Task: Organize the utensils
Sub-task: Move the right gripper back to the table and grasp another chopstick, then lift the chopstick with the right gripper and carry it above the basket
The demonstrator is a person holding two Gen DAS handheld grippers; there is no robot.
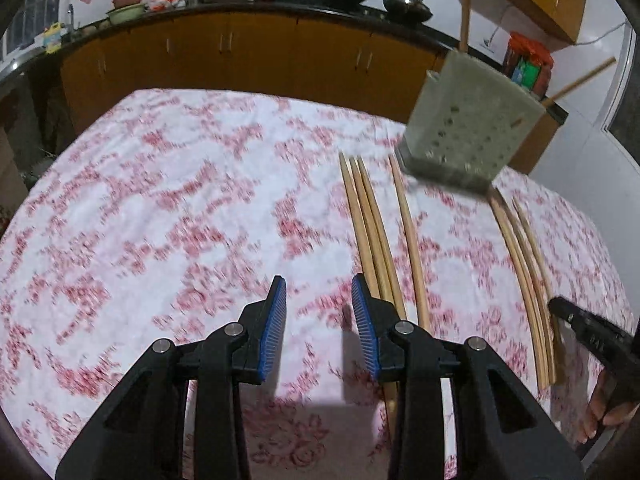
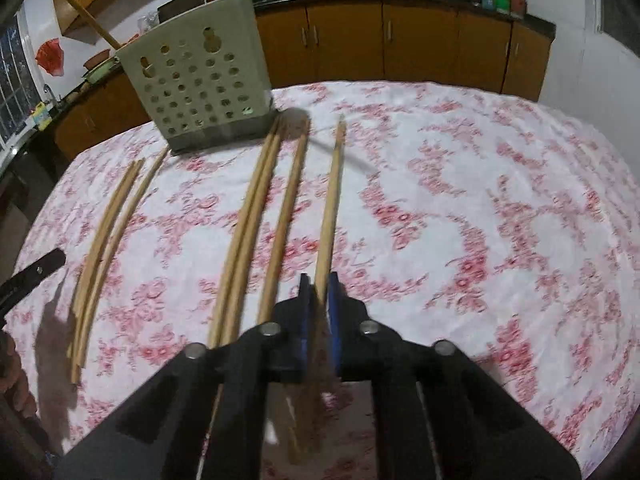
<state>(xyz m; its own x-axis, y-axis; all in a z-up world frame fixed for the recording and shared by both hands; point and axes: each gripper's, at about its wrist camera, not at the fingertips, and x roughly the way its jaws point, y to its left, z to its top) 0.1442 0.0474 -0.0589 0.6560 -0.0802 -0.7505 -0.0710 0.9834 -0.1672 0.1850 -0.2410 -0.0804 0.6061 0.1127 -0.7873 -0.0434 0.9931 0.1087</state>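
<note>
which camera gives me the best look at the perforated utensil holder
The right wrist view. There the utensil holder stands fairly sharp on the tablecloth, its hole-patterned face turned to the camera, with sticks rising from its top. The left wrist view shows the same holder off to the right, tilted by the lens and smeared by motion blur.

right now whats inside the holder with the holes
Two wooden sticks poke out of the top of the holder. Pale shapes show through some holes, but the inside and the bottom are hidden by its wall.
</note>
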